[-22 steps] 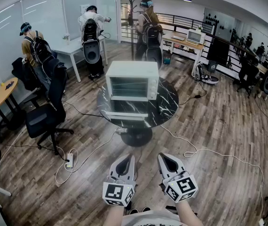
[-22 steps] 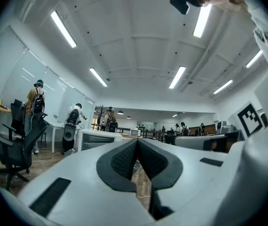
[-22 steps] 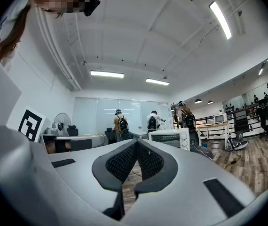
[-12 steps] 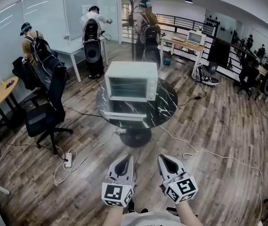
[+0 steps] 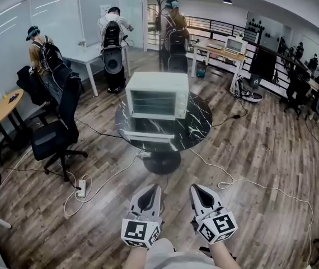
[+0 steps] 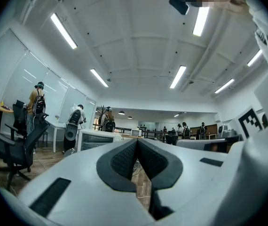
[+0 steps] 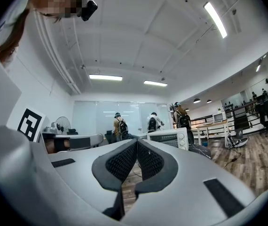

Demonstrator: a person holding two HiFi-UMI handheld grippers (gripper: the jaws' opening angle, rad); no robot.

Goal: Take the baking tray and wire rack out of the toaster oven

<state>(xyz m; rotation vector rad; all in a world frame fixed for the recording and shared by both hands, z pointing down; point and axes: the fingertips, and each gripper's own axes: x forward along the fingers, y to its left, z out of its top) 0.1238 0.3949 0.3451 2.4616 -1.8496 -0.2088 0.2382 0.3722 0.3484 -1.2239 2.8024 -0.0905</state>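
— Toaster oven (image 5: pixel 157 96): where does it sit from the grippers?
— Straight ahead of both and well apart from them, on a round dark marble bench (image 5: pixel 197 123). Bare wood floor (image 5: pixel 260 150) lies between the bench and the gripper tips.
— Is its door (image 5: pixel 148 137) up or down?
— Down, folded flat toward the grippers.
— Can you see the baking tray and wire rack?
— Faint level lines cross the open cavity. At this size I cannot tell which is which.
— How do the grippers stand?
— The left gripper (image 5: pixel 150 188) and right gripper (image 5: pixel 196 188) are side by side, close to the person, both pointing at the bench. In the left gripper view the left gripper (image 6: pixel 137 140) has its pads pressed together with nothing between them. The right gripper (image 7: pixel 137 140) looks the same in its own view: closed tight and empty.
— Where does the oven show in those views?
— In the left gripper view it (image 6: pixel 96 138) is just left of the tips. In the right gripper view it (image 7: pixel 169 138) is just right of them.
— Anything nearer?
— A power strip (image 5: pixel 83 190) lies on the floor left of the left gripper. A black office chair (image 5: pixel 56 133) stands farther out the same way. People with backpacks stand beyond the bench.
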